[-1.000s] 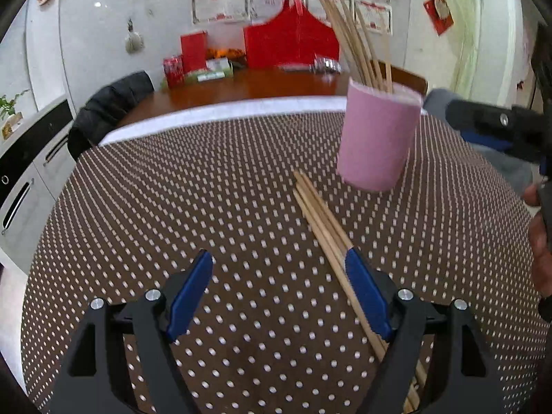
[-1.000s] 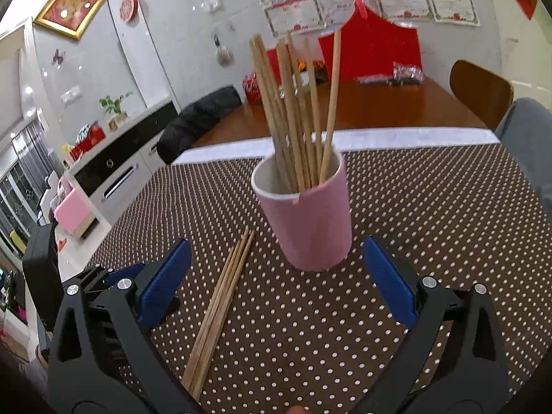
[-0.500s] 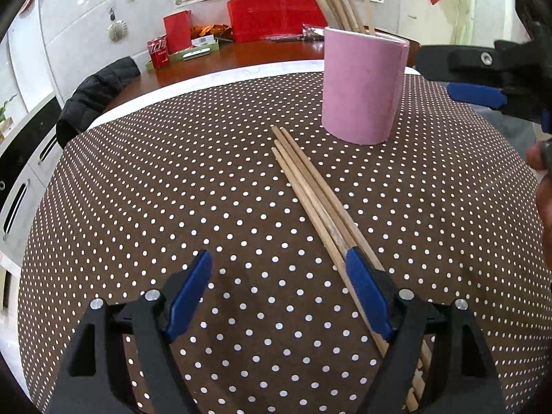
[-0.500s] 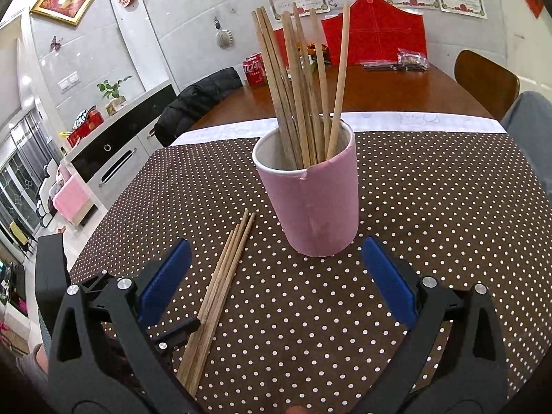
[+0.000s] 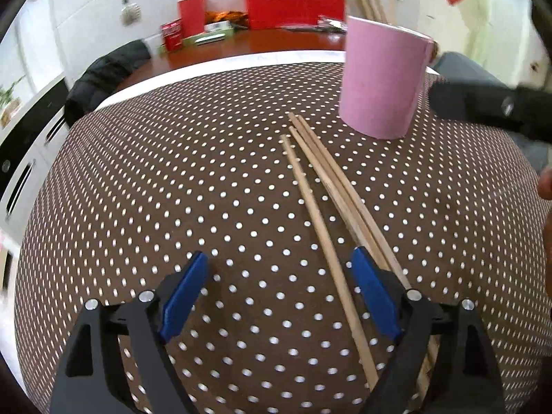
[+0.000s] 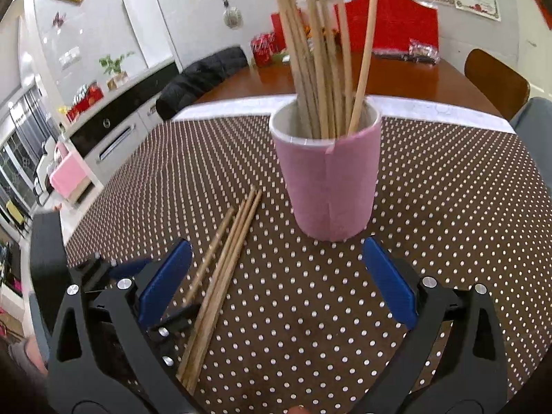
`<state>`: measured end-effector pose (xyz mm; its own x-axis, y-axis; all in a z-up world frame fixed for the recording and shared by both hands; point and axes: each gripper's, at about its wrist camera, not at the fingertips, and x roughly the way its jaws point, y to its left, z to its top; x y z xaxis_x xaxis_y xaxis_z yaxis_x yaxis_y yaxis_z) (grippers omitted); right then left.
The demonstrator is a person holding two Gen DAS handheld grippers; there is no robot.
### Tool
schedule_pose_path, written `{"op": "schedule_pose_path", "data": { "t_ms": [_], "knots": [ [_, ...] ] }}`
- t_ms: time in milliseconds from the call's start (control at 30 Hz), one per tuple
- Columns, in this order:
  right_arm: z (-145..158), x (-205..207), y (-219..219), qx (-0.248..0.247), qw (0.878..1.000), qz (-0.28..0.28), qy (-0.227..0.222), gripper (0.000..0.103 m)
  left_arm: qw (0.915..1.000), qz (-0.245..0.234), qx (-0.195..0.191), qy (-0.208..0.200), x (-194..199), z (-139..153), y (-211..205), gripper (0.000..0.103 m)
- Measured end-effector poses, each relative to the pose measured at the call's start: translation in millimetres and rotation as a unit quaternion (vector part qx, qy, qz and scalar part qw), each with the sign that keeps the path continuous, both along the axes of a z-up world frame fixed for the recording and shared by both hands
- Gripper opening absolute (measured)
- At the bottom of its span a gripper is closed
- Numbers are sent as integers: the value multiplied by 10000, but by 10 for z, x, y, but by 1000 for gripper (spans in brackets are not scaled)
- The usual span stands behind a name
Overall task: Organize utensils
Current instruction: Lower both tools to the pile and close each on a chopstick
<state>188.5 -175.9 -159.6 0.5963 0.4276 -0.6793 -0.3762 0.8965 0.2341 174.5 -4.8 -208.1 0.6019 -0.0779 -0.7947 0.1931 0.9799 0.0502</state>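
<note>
Here, the loose chopsticks (image 5: pixel 322 186) are pale, plain wooden sticks, slim and round, lying flat on my brown polka-dot tablecloth (image 5: pixel 172 189). One lies slightly apart from the rest, which bunch together side by side. Their long axis runs from near my left gripper (image 5: pixel 281 296) away toward the pink cup (image 5: pixel 383 79), their far tips stopping just short of its base. My left gripper is spread wide, gripping nothing, the single stick passing between its fingers. My right gripper (image 6: pixel 276 276) is likewise spread and empty, facing the cup (image 6: pixel 329 179), where more chopsticks (image 6: pixel 321 62) stand upright, leaning slightly.
</note>
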Motion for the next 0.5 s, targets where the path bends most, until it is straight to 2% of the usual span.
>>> {"op": "schedule_pose_path", "data": {
  "t_ms": [100,200,500],
  "knots": [
    [-172,22,145,-475,9980,241,330,97,9999,-41,-73,90,36,10,99,85],
    [-306,23,268,-809,9948,403,460,97,9999,12,-61,127,61,14,179,85],
    [-440,9,512,-957,9926,566,489,97,9999,37,86,72,73,8,261,85]
  ]
}}
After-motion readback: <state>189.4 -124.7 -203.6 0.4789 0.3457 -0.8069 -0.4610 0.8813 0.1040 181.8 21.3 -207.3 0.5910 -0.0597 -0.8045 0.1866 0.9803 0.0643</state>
